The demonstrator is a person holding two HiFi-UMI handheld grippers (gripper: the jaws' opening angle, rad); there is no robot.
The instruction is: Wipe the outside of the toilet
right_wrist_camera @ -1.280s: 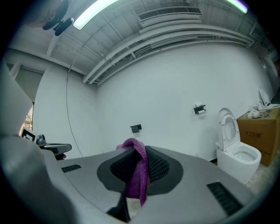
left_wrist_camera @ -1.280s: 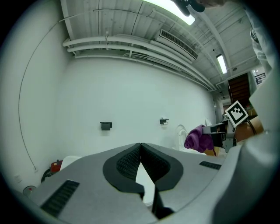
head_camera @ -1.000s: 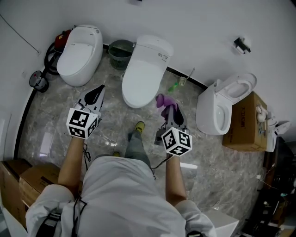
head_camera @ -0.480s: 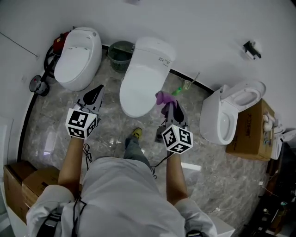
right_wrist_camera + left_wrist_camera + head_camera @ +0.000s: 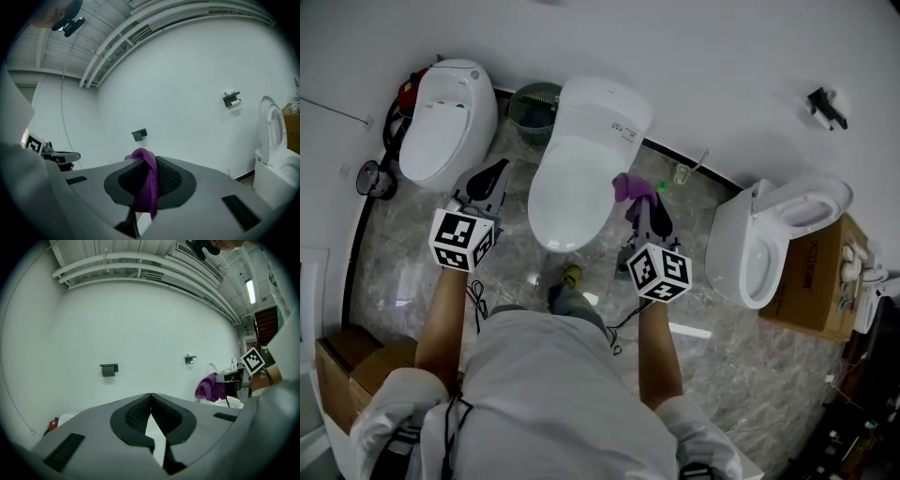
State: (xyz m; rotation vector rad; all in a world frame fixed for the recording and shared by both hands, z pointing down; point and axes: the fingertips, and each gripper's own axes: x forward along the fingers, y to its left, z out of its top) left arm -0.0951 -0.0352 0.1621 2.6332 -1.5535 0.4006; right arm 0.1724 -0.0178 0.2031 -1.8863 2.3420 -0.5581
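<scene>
The middle white toilet [image 5: 577,164] has its lid down and stands straight ahead of me against the wall. My right gripper [image 5: 639,200] is shut on a purple cloth [image 5: 628,187], which hangs at the toilet's right side by the rim. In the right gripper view the purple cloth [image 5: 147,183] is pinched between the dark pads. My left gripper [image 5: 493,172] is shut on nothing and hovers left of the toilet bowl, above the floor. In the left gripper view its tips [image 5: 150,395] meet, and the cloth [image 5: 209,386] shows at the right.
Another closed toilet [image 5: 445,117] stands at the left, and a third toilet [image 5: 778,234] with its lid up at the right. A green bin [image 5: 532,103] sits between the left two. A cardboard box [image 5: 820,281] stands far right, more boxes [image 5: 342,361] at lower left. A green brush [image 5: 661,186] lies on the marble floor.
I have stepped closer to the middle toilet. The right gripper with the purple cloth has moved up to the bowl's right side. The left gripper rose alongside the bowl's left.
</scene>
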